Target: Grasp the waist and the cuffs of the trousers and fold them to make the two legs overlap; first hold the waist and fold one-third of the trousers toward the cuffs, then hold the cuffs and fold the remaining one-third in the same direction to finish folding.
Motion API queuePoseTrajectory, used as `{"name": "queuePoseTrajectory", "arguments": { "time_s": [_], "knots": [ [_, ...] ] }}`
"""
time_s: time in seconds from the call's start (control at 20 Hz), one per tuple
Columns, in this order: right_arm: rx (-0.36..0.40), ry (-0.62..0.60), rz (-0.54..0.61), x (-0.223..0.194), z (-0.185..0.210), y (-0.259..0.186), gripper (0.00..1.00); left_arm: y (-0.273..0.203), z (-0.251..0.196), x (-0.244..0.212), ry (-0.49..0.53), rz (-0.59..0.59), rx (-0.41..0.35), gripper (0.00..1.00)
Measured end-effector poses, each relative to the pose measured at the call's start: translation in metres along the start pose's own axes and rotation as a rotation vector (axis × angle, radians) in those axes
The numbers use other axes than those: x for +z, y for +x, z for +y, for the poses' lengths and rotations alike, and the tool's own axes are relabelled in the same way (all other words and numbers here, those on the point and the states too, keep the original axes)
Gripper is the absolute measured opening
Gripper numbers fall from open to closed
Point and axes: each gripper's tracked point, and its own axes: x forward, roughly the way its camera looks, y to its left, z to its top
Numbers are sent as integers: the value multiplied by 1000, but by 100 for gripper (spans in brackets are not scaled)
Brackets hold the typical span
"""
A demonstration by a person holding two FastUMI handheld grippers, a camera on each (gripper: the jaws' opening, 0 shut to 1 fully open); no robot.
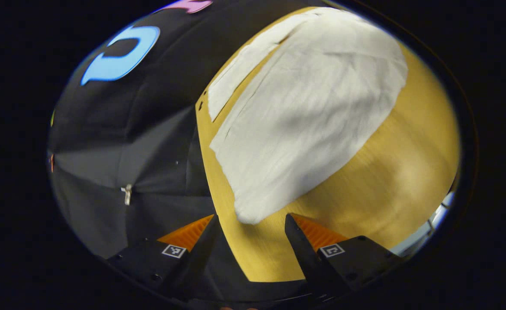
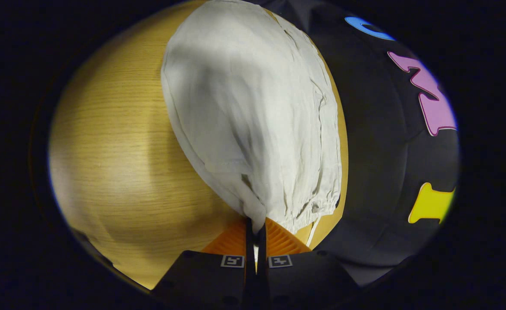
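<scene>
In the left gripper view, the white trousers (image 1: 304, 112) are seen spread on the wooden counter (image 1: 382, 172), both legs apart, so no fold looks done yet. The left tool (image 1: 248, 224) is held released just short of a cuff corner. In the right gripper view, the right tool (image 2: 255, 228) is clenched on the gathered waist, low over the counter.

recording booth | black cloth wall (image 1: 119, 142) | wooden table (image 2: 119, 142)
</scene>
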Motion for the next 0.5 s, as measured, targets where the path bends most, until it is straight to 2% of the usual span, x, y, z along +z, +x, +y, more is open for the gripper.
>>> {"name": "queuePoseTrajectory", "arguments": {
  "time_s": [0.15,0.25,0.3,0.4,0.45,0.5],
  "knots": [
    [9,18,-1,-1,1,0,5,10,0,14,233,-43,-38,91],
    [6,9,-4,0,0,0,5,8,-4,21,377,-89,-69,83],
    [1,0,-5,0,0,0,5,5,-7,25,417,-107,-89,77],
    [-3,7,0,-1,0,0,5,4,-11,31,425,-105,-139,77],
    [-4,20,5,-1,0,1,5,2,-13,32,409,-96,-163,69],
    [-7,32,11,-1,-1,1,5,-1,-17,33,390,-86,-189,66]
  ]
}}
